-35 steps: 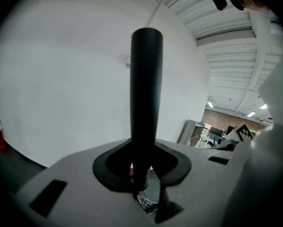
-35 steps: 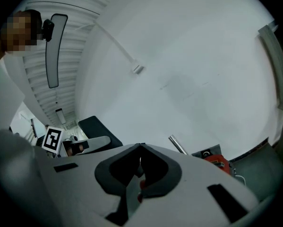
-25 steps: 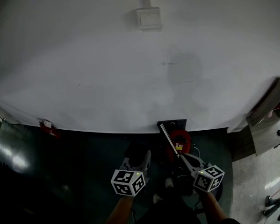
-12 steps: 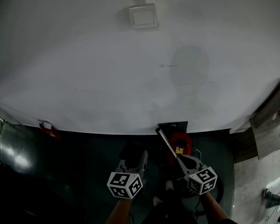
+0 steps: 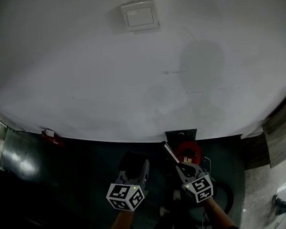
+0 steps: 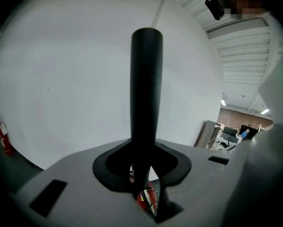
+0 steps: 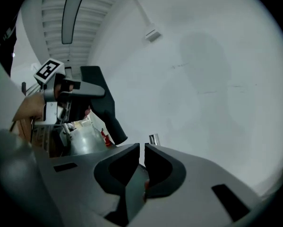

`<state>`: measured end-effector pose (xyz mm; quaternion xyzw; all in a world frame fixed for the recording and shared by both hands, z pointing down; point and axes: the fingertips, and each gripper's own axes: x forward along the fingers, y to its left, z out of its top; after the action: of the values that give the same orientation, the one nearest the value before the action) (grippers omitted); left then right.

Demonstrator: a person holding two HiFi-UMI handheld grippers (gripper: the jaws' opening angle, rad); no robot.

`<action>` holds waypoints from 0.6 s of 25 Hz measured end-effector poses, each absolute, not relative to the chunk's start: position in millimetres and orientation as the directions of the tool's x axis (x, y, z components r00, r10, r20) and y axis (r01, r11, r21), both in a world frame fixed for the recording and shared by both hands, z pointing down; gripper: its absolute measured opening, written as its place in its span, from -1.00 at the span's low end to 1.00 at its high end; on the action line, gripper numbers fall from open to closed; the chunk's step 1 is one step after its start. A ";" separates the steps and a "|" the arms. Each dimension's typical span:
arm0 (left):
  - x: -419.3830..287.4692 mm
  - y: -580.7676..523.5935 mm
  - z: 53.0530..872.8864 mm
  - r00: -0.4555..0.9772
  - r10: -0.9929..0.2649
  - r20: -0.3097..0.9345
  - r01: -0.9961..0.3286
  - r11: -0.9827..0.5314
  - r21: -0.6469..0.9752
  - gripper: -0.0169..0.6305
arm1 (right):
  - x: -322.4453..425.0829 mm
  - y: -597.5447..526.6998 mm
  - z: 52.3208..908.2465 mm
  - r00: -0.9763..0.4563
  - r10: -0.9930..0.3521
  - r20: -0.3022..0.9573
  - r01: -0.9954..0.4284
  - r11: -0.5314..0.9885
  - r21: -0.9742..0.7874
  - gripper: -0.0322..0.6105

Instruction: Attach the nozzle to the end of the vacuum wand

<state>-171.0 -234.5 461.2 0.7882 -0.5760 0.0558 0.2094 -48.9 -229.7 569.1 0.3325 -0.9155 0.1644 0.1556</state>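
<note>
A black nozzle (image 6: 146, 93) stands up between the jaws of my left gripper (image 6: 143, 163), which is shut on its lower part. In the head view the left gripper (image 5: 134, 163) is low at the centre, and the nozzle (image 5: 132, 156) is a dark shape at its tip. My right gripper (image 5: 180, 166) is just to its right, shut on the thin metal vacuum wand (image 5: 169, 151), which slants up and left. In the right gripper view the wand's silver end (image 7: 153, 139) pokes out past the nearly closed jaws of the right gripper (image 7: 141, 148). The nozzle (image 7: 106, 112) hangs close to the left of that end, apart from it.
The red vacuum body (image 5: 188, 151) sits on the dark floor behind the right gripper, with a black hose (image 5: 225, 194) curling to its right. A white wall with a switch plate (image 5: 139, 15) fills the background. A red extinguisher (image 5: 48, 133) stands at the wall base on the left, and a wooden cabinet (image 5: 281, 132) on the right.
Both grippers sit lower in the head view. The right gripper has sunk, rolled and shifted left toward the left one, still with the wand. The wall plate has drifted up and left.
</note>
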 end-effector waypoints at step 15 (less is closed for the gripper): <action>-184.2 -276.2 485.0 0.305 -0.884 0.353 -0.940 -0.220 0.261 -0.69 | -80.2 -278.4 646.5 -0.729 -0.481 0.488 -0.614 0.774 -0.155 -0.58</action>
<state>-184.2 -276.2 485.0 0.7784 -0.5859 0.0643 0.2160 -80.2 -278.4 646.5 0.2985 -0.9168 0.1547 0.2155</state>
